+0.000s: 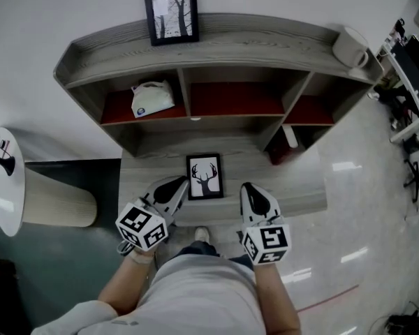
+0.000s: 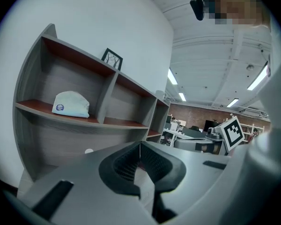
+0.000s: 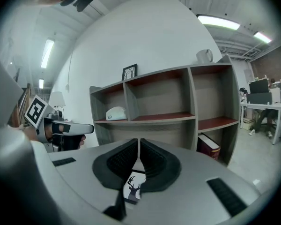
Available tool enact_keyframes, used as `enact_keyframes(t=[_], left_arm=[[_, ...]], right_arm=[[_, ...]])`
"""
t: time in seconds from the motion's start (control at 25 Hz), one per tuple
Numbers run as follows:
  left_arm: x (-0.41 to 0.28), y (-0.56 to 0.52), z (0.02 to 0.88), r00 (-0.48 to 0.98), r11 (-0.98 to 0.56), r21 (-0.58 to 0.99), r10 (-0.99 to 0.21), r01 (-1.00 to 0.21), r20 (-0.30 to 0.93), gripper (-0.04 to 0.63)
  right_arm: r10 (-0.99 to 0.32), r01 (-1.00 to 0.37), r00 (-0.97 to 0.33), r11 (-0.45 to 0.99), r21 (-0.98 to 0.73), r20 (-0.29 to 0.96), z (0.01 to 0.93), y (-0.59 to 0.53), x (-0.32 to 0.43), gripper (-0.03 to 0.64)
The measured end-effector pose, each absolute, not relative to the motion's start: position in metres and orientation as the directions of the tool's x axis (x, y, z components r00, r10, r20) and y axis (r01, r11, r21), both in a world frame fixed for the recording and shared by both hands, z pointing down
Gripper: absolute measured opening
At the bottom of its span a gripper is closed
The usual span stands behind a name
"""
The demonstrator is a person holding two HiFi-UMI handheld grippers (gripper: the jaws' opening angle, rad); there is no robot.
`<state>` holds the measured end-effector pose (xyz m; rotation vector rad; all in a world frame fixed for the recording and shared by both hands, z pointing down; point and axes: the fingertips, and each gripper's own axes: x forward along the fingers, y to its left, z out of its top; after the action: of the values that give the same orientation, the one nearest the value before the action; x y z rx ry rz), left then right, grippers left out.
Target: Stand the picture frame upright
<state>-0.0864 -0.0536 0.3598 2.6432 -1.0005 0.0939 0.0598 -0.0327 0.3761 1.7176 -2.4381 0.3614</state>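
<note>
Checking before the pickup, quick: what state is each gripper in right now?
Left gripper: closed, holding nothing.
Right gripper: closed, holding nothing; the picture frame lies untouched between the two.

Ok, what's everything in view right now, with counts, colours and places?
shelf unit: one, grey wood with red backs, against the white wall
tree picture frame: one, black, upright on the shelf top, left
deer picture frame: one, black, flat on the low ledge
pouch: one, white, upper left compartment
mug: one, white, shelf top, right end
book: one, dark red, lower right compartment
left gripper: one, white and black, shut, empty, left of the deer frame
right gripper: one, white and black, shut, empty, right of it
</note>
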Motion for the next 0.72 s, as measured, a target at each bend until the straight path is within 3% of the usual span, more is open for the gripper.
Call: enact_keyframes(t=[0.72], left_arm=[[-0.11, -0.101, 0.434, 0.731, -0.677, 0.284, -0.59, -0.679, 0.342, 0.018]], right_arm=[[-0.876, -0.96, -0.276, 0.235, -0.149, 0.395, 0.456, -0.075, 0.047, 0.026]])
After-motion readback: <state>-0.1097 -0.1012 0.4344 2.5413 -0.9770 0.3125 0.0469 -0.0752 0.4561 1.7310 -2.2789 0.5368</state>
